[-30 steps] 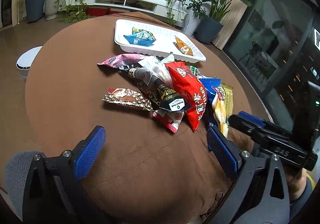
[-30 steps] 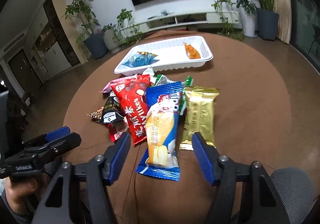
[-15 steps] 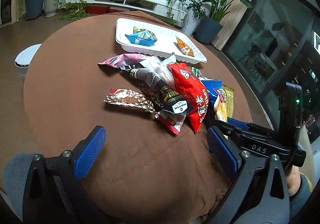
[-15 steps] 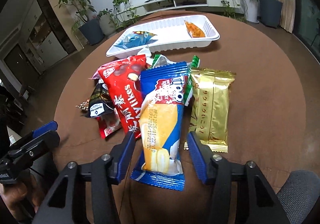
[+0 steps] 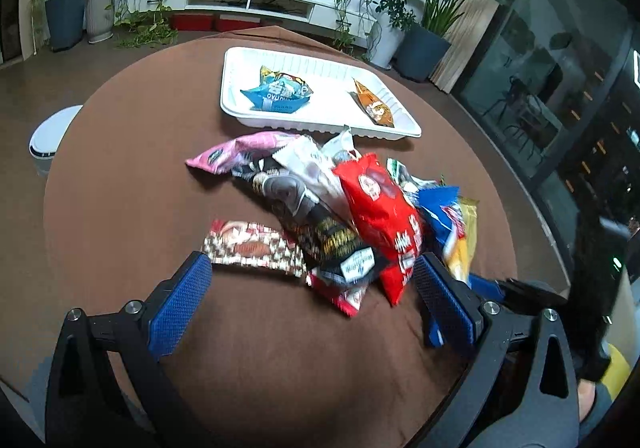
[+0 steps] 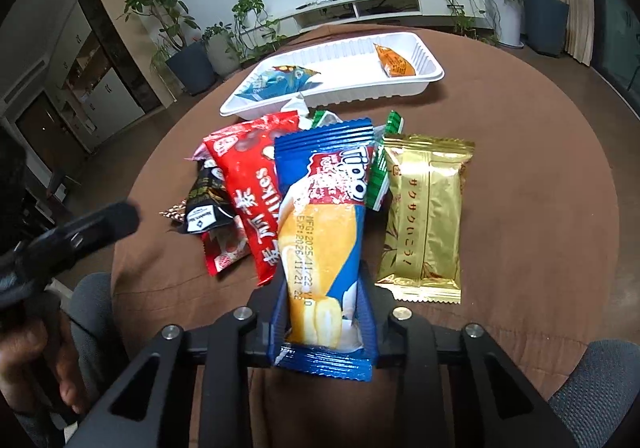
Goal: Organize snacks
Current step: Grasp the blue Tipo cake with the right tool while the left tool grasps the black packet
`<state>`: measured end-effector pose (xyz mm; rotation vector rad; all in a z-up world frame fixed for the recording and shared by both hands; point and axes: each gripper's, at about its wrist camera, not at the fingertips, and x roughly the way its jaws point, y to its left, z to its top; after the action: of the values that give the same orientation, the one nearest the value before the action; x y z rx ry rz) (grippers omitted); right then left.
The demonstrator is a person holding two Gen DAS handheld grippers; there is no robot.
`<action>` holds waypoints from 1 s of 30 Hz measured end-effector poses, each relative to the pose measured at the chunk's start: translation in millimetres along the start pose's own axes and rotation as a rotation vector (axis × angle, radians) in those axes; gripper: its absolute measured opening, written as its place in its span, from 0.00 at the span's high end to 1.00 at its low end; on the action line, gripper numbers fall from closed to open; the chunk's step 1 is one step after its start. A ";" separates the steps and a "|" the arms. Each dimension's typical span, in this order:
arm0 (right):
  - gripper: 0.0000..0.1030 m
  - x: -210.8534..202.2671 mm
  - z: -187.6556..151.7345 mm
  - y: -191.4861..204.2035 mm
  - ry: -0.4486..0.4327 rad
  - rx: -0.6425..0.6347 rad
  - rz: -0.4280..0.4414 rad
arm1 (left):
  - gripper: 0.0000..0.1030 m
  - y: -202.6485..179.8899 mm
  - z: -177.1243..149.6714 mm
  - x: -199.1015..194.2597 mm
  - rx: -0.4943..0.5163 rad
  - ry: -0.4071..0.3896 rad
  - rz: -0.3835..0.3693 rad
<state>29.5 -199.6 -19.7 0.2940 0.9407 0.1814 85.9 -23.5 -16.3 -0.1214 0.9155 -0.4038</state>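
A pile of snack packets lies on the round brown table. My right gripper has its jaws closing on the near end of the blue and yellow snack packet, and the blue pads press into its sides. Beside it lie a red packet and a gold packet. Behind the pile, the white tray holds a light blue snack and an orange sachet. My left gripper hangs open just short of the pile, with a brown patterned bar near its left finger.
A white round object sits on the floor past the table's left edge. Potted plants and a low white TV console line the far wall. A grey chair is close to the table's near edge. A person's hand holds the left gripper.
My right gripper's jaws have come in from wide apart onto the blue and yellow packet. My left gripper has moved a little closer to the pile, still open.
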 end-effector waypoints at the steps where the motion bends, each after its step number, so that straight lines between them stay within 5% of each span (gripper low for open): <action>1: 0.69 -2.1 -0.3 0.9 -0.005 -0.002 0.003 | 0.01 -1.5 4.6 3.1 0.006 0.006 0.006; 6: 0.69 -12.9 -0.9 4.2 -0.038 -0.008 0.013 | 0.07 -7.4 26.5 24.6 0.036 0.055 0.040; 12: 0.69 -14.8 -1.6 1.6 -0.039 0.003 0.033 | 0.33 -4.7 43.4 57.5 0.089 0.151 0.095; 23: 0.69 -14.4 -1.0 -1.1 -0.044 0.010 0.051 | 0.34 4.6 49.5 99.6 0.161 0.272 0.147; 30: 0.69 -16.0 -1.8 -1.8 -0.048 0.006 0.050 | 0.47 10.3 49.9 111.1 0.176 0.287 0.142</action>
<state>18.7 -205.5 -9.0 0.3267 0.8869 0.2166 188.4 -60.7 -71.6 0.1665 1.1586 -0.3737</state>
